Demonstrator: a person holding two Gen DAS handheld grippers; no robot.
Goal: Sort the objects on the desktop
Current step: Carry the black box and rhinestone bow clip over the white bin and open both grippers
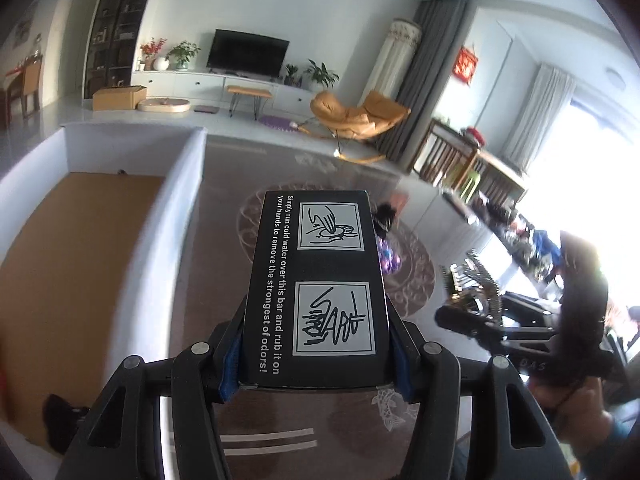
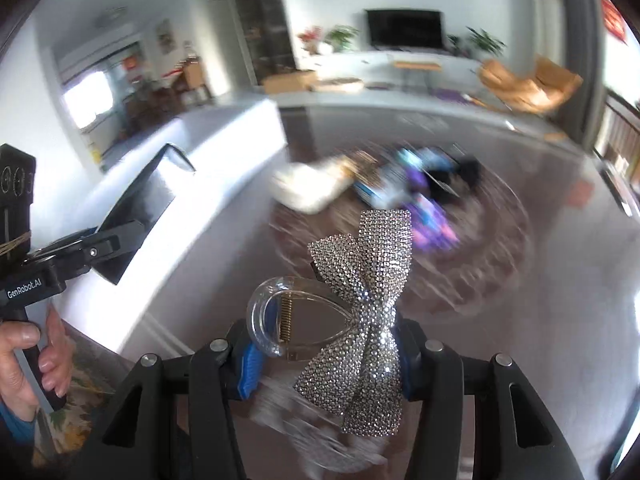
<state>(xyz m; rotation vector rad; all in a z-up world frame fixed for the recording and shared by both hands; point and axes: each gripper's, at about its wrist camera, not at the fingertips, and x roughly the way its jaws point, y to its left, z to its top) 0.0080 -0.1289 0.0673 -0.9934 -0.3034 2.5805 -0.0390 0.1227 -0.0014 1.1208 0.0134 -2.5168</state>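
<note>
1. Living room fills the background of both wrist views: white walls, a dark television (image 1: 250,53) toward 12 o'clock on a long white cabinet, potted plants beside it, and a tan lounge chair (image 1: 354,114) toward 1 o'clock.
2. Below the grippers lies a dark brown table surface (image 1: 224,240) with a pale swirling pattern.
3. A large white open box (image 1: 180,200) with a brown cardboard floor sits at 9 o'clock in the left wrist view; its white wall also runs along 9 to 10 o'clock in the right wrist view.
4. A blurred pile of mixed objects (image 2: 384,188), white, blue, purple and black, rests on the table toward 12 o'clock in the right wrist view.
5. The left gripper (image 1: 318,368) holds a black rectangular box (image 1: 320,280) printed with white text and two hand drawings; both blue pads press its sides, and the box points away toward 12 o'clock, raised off the table.
6. The right gripper (image 2: 322,364) is clamped on a clear hair clip (image 2: 280,320) bearing a sparkling rhinestone bow (image 2: 360,320), lifted clear of the table.
7. A person's hand (image 2: 30,356) grips the left gripper's handle at 8 o'clock in the right wrist view.
</note>
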